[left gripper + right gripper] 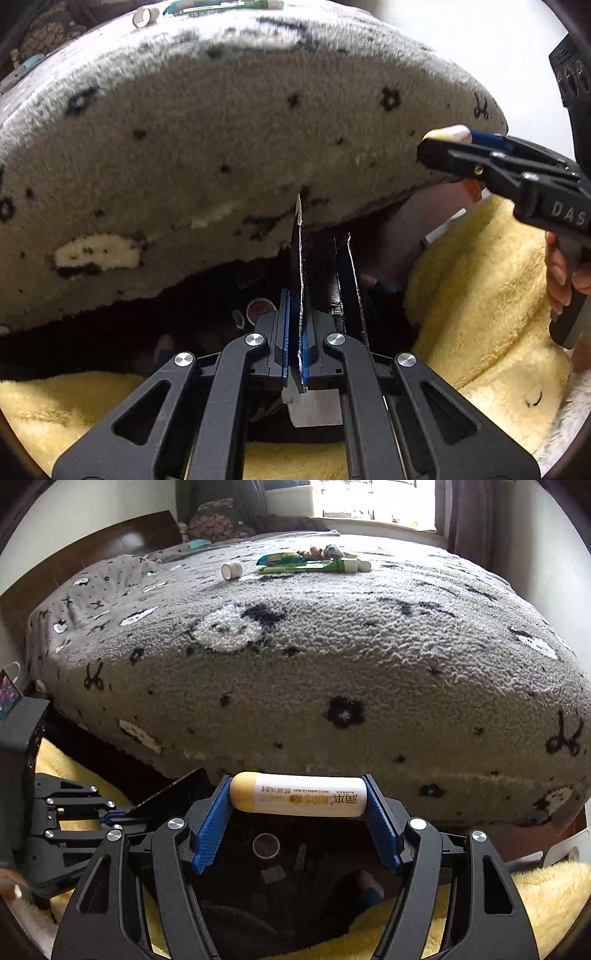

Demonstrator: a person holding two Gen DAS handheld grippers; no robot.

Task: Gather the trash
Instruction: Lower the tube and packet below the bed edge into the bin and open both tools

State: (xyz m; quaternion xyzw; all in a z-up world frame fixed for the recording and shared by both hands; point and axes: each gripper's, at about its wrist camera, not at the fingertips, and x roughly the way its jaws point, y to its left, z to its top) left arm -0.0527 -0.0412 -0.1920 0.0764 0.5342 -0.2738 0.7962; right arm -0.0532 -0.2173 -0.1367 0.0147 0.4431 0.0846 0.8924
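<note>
My left gripper [295, 328] is shut on the rim of a black trash bag [321, 266], holding its mouth open below the bed edge; it also shows in the right wrist view [118, 814]. My right gripper [297, 801] is shut on a white and yellow lip balm tube [299, 794], held crosswise between the blue pads, above the bag's dark opening [280, 878]. The tube also shows in the left wrist view [448, 133]. More trash lies far back on the bed: a white cap [232, 569], green wrappers [295, 563] and a green tube [332, 566].
A grey fleece blanket [332, 646] with black and white patterns covers the bed. A yellow plush blanket [480, 295] lies around the bag on the floor. A wooden headboard [92, 550] stands at the left, a window [369, 498] behind.
</note>
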